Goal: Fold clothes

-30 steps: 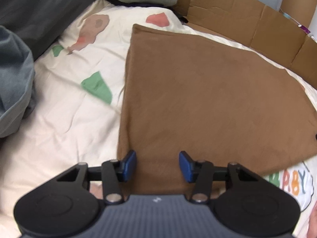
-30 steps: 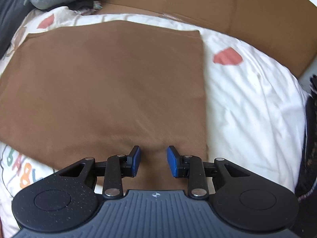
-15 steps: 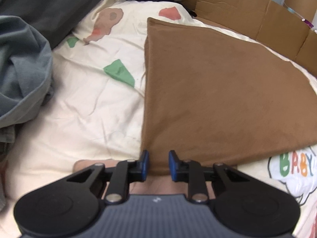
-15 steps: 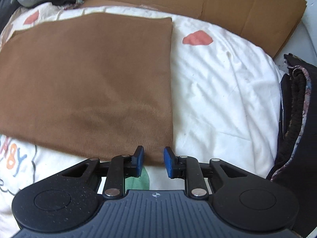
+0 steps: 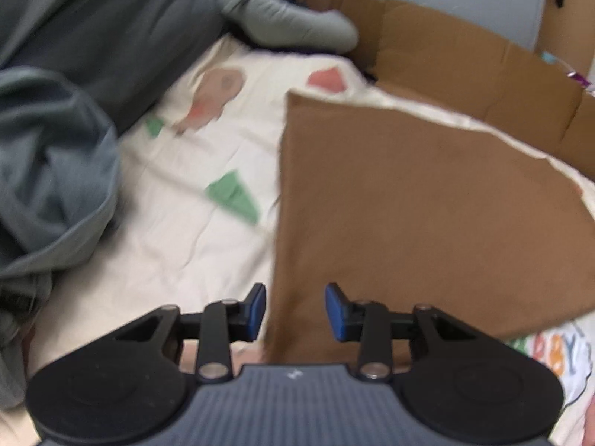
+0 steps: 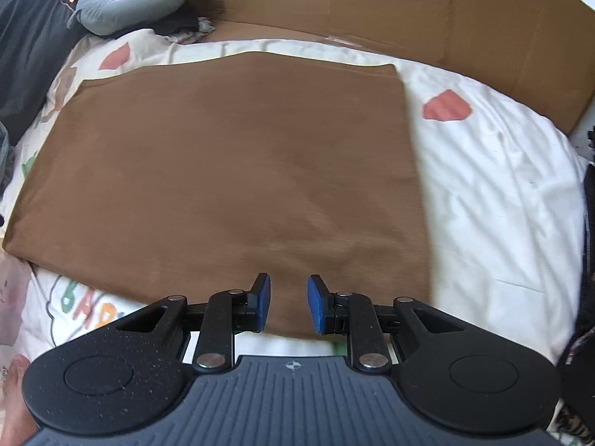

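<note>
Left gripper (image 5: 295,310) and right gripper (image 6: 288,303) both hovering spread, gripping nothing; brown cloth (image 6: 230,171) lying flat, smooth ahead of fingertips.

This looks like a bedroom in a home. A soft white bed cover with red and green shapes and bright baby letters (image 6: 502,193) is spread over a bed. A flat brown cloth (image 6: 230,171) lies on top of it. A grey curved neck pillow (image 6: 130,3) sits at the far end, near a big dark grey blanket (image 5: 74,74) that is bunched up. Flat brown cardboard sheets (image 6: 409,3) stand along the far side of the bed.
</note>
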Action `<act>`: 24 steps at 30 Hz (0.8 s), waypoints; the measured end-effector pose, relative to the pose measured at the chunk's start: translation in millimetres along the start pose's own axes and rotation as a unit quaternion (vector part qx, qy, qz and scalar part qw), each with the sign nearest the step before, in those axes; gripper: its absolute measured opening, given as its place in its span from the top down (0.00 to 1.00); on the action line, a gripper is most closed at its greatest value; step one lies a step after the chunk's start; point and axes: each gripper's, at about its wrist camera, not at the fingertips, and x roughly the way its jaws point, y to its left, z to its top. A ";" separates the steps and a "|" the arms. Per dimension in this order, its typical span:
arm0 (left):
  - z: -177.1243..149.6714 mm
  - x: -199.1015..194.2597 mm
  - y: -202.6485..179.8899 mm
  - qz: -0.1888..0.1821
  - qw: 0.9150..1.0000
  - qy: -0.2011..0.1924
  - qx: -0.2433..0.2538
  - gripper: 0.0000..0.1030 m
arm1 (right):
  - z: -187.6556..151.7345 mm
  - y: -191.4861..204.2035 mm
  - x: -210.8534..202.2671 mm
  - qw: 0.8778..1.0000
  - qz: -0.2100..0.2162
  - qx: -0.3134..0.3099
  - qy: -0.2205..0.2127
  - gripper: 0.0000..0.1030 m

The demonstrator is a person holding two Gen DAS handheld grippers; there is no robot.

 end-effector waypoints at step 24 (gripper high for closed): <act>-22.8 28.3 -98.0 -0.118 0.989 0.067 0.053 0.55 | -7.9 77.4 36.8 0.998 0.027 -0.047 0.027 0.71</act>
